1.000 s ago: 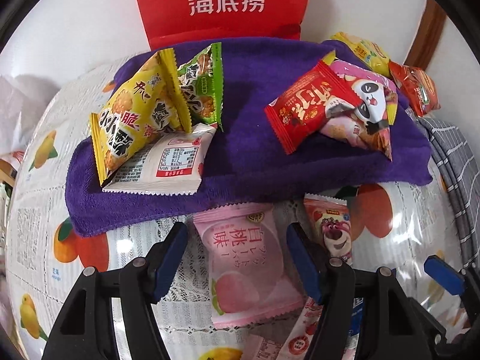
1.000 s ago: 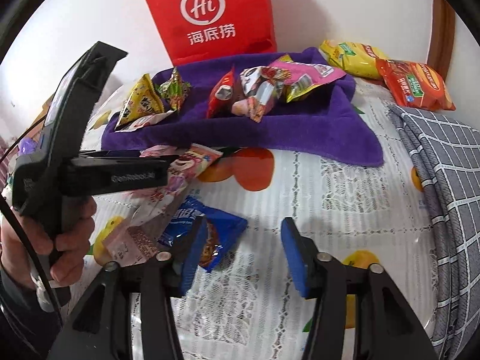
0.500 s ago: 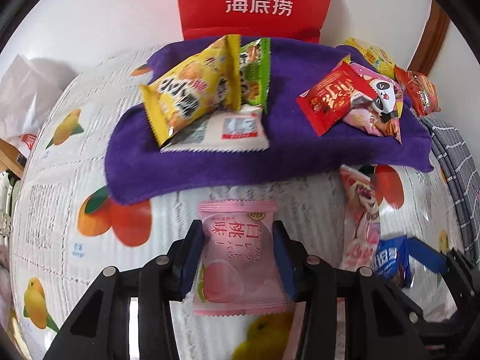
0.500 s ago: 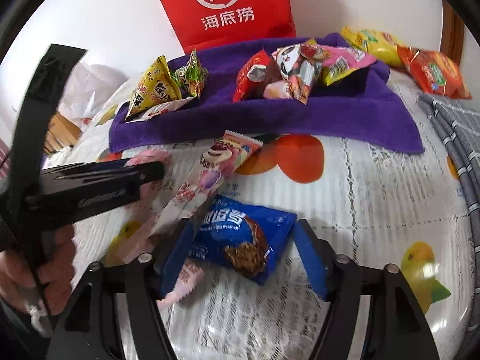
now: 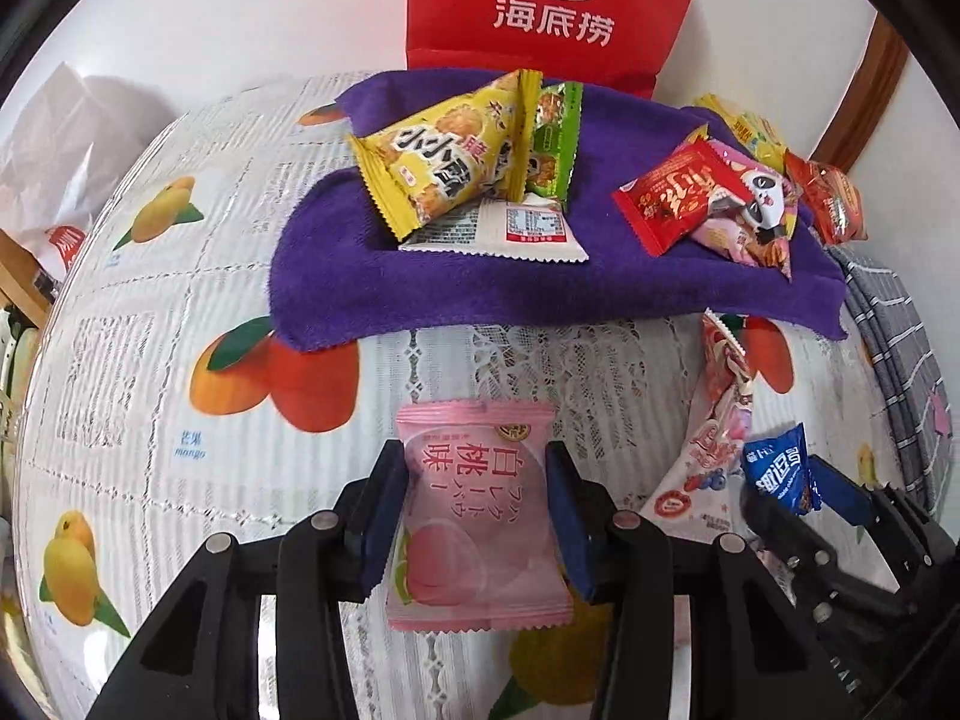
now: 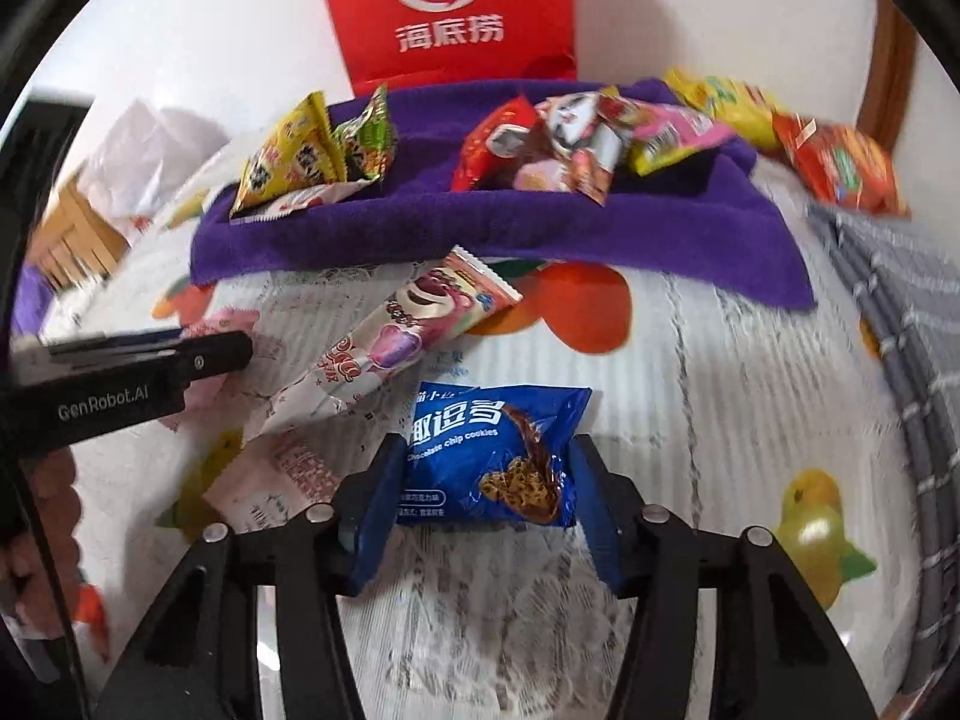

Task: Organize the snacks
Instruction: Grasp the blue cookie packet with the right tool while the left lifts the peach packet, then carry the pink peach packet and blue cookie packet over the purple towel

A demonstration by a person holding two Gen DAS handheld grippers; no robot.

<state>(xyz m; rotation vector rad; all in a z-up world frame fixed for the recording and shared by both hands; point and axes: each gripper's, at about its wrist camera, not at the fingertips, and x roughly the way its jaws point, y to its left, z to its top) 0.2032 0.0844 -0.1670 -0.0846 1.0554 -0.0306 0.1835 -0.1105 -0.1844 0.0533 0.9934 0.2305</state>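
Your left gripper [image 5: 477,510] has its blue pads pressed against both edges of the pink pack [image 5: 474,510], so it is clamped on it, in front of the purple towel [image 5: 480,282] and over the fruit-print tablecloth [image 5: 150,330]. Your right gripper [image 6: 480,495] straddles the blue cookie pack [image 6: 498,456], its jaws closing; the left pad meets the pack's edge, but at the right pad the wrapper's dark fold hides the contact, so you cannot tell whether the grip is firm. That pack also lies in front of the towel, to the right of the pink one; from the left camera only its upper corner shows above the right gripper's frame. Between the two packs, just in front of the towel, lies a long bear-print pack [image 6: 414,324], its near end tucked under other wrappers that are too blurred to read. On the towel's left part a yellow pack [image 5: 444,156] leans on a green one [image 5: 555,144], with a white pack [image 5: 510,228] flat beneath them, partly covered. On its right part a red pack [image 5: 678,198] overlaps a panda pack [image 5: 756,216]; from the right camera this heap is smeared and its pieces are hard to separate. Behind the towel stands a red bag [image 5: 558,0], its top cut off. Beyond the towel's right edge sit an orange pack [image 6: 840,171] and another yellow pack, both blurred, and a grey checked cloth [image 6: 900,312] runs out of view. Your hand on the left gripper is only a dim blur at the right camera's left edge.
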